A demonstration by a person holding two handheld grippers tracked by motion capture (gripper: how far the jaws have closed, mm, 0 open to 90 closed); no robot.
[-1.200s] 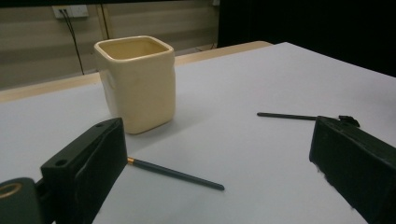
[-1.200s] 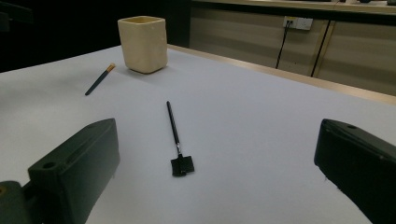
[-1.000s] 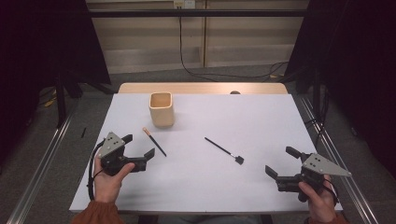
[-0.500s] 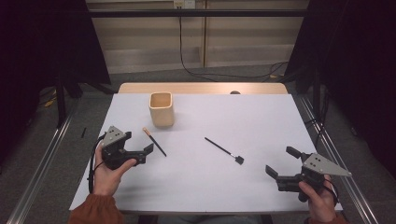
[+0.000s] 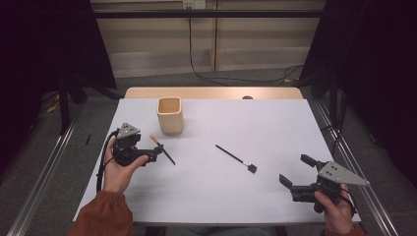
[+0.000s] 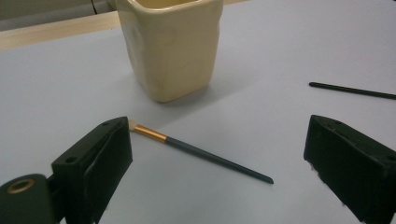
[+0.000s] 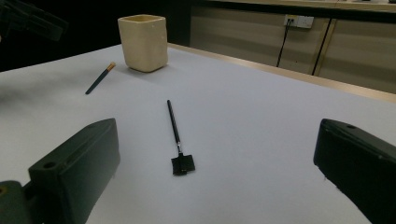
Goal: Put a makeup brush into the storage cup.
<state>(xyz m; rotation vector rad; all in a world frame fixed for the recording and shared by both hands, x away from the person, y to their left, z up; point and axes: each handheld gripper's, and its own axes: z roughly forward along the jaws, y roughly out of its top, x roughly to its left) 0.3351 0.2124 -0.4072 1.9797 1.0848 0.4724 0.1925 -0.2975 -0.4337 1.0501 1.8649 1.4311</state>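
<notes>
Left gripper (image 6: 217, 163), jaws wide and just closing slightly, straddles the brush (image 6: 196, 151); its view shows bristles toward the table's far-left corner, handle near-right.

A black flat-headed brush (image 5: 236, 158) lies mid-table, a dark cable (image 5: 206, 73) trailing across the floor beyond.

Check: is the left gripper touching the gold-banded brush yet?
Apart. In the left gripper view, the brush lies on the table between the open left gripper, bare surface either side.
</notes>
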